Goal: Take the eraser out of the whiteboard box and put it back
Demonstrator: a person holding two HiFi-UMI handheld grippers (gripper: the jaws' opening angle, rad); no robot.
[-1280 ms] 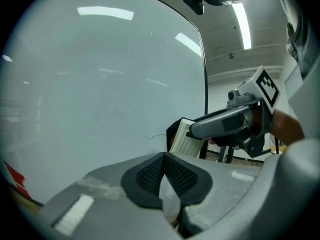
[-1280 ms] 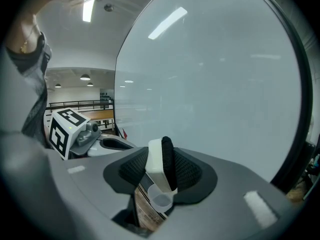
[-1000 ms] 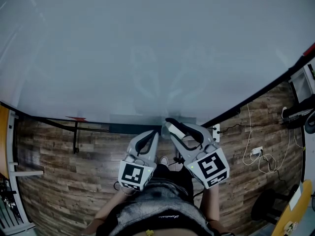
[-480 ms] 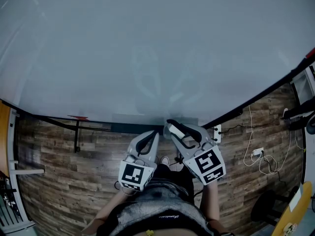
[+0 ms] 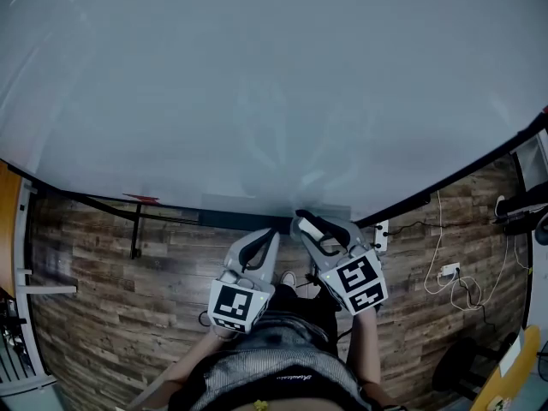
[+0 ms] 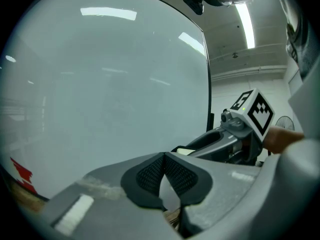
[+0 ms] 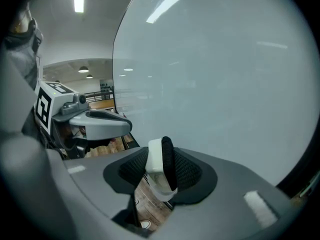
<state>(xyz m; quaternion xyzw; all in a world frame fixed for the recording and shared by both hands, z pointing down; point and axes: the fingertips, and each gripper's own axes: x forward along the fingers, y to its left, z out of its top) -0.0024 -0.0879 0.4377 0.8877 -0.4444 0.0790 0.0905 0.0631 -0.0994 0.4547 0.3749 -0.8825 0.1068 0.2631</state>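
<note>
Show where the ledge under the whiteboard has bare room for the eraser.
The dark ledge under the glossy white whiteboard looks bare left of the left gripper, toward the small red mark. The middle is crowded: the right gripper, clamping the white-and-black eraser, sits close beside the left one.

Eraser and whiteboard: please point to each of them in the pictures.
eraser (image 7: 157,164), right gripper view, its white body between the jaws.
whiteboard (image 5: 257,84), head view, the middle of its bare surface.
</note>
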